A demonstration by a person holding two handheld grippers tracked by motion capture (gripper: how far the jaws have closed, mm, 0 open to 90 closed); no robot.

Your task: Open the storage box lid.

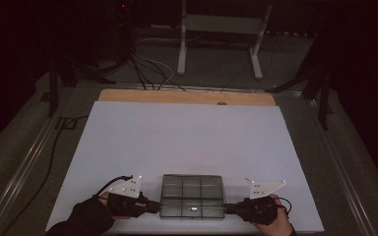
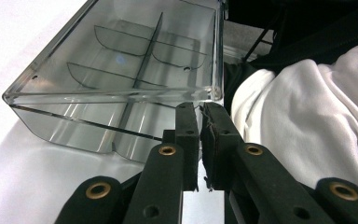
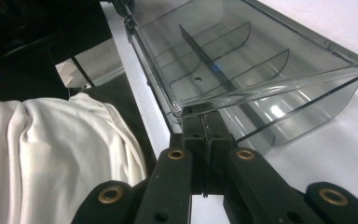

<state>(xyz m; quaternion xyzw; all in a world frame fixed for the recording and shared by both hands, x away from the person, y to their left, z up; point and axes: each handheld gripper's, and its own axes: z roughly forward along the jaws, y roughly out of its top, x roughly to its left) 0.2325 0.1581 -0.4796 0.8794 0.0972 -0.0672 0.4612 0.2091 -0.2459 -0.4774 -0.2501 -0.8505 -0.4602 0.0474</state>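
Note:
A clear plastic box (image 1: 192,195) with several compartments lies at the front middle of the white table top (image 1: 187,132). My left gripper (image 1: 156,206) points at the box's left side, near its front corner. My right gripper (image 1: 228,210) points at the right side, opposite. In the left gripper view the jaws of the left gripper (image 2: 199,109) stand almost together with a hairline gap, their tips against the corner of the box (image 2: 121,70) under its rim. In the right gripper view the right gripper (image 3: 207,120) is shut, its tips under the near corner of the box (image 3: 242,60).
A wooden strip (image 1: 187,97) borders the table's far edge. Beyond it on the floor stand a white frame (image 1: 221,29), loose cables (image 1: 147,69) and dark stands at both sides. The person's white garment (image 2: 307,121) (image 3: 51,154) lies close behind the box's front edge.

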